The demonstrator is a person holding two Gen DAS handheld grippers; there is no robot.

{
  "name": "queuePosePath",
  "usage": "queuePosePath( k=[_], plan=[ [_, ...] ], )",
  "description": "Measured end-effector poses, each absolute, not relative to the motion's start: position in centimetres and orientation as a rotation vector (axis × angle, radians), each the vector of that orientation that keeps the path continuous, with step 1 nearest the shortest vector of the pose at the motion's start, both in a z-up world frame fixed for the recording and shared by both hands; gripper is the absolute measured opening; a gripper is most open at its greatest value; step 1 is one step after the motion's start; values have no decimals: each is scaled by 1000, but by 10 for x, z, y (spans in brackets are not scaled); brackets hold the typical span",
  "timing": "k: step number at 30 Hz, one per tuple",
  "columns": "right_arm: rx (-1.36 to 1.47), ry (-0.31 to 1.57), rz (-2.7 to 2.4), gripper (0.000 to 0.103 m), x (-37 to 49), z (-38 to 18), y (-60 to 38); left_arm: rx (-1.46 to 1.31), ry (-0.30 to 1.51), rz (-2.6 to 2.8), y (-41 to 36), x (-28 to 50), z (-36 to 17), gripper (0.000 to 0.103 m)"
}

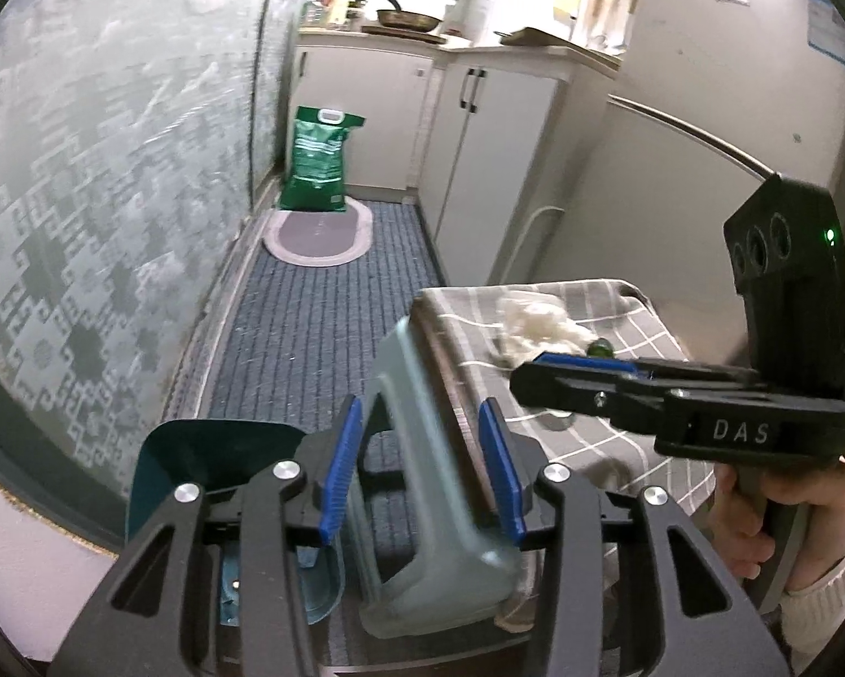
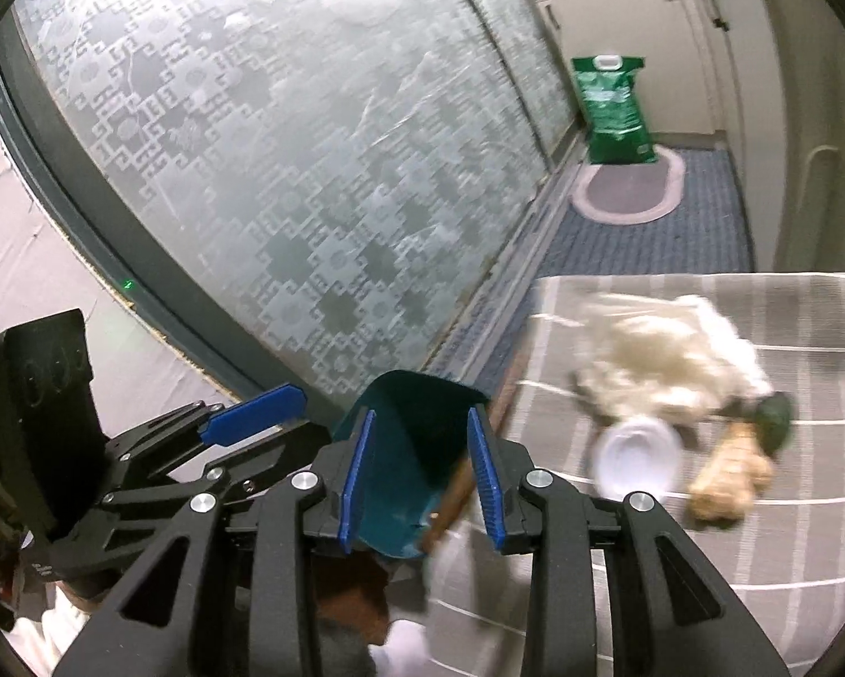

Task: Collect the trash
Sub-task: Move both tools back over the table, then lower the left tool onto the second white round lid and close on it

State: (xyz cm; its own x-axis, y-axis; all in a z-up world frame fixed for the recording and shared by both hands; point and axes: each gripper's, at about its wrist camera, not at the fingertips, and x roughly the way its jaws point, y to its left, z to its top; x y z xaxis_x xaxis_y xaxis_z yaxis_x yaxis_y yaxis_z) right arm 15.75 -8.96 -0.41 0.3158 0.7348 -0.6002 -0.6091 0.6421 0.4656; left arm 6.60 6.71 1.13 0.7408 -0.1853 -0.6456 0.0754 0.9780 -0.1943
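Observation:
On the table's grey checked cloth (image 2: pixel 704 564) lie a crumpled white tissue (image 2: pixel 670 350), a round white lid (image 2: pixel 636 457), a brown crumpled piece (image 2: pixel 727 479) and a dark green bit (image 2: pixel 775 417). My right gripper (image 2: pixel 422 468) is open at the table's near left edge; only a teal plastic container (image 2: pixel 405 440) below shows between its pads. In the left wrist view the right gripper (image 1: pixel 526 375) hovers just short of the tissue (image 1: pixel 535 327). My left gripper (image 1: pixel 419 468) is open, left of the table; a blurred grey plastic body (image 1: pixel 422 508) stands beyond its pads, which grip nothing.
A frosted patterned glass door (image 1: pixel 83 197) runs along the left. Blue ribbed carpet (image 1: pixel 309 338) leads to an oval mat (image 1: pixel 318 234) and a green sack (image 1: pixel 318 158). White cabinets (image 1: pixel 478 141) and a fridge (image 1: pixel 732 84) stand behind the table. A white-sleeved hand (image 1: pixel 789 508) holds the right gripper.

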Motion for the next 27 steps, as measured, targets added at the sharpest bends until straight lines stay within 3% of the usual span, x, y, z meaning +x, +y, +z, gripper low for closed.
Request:
queuePosePath(
  k=[27],
  plan=[
    [123, 866, 690, 43, 165, -25, -208, 138, 771, -205, -55, 106, -33, 54]
  ],
)
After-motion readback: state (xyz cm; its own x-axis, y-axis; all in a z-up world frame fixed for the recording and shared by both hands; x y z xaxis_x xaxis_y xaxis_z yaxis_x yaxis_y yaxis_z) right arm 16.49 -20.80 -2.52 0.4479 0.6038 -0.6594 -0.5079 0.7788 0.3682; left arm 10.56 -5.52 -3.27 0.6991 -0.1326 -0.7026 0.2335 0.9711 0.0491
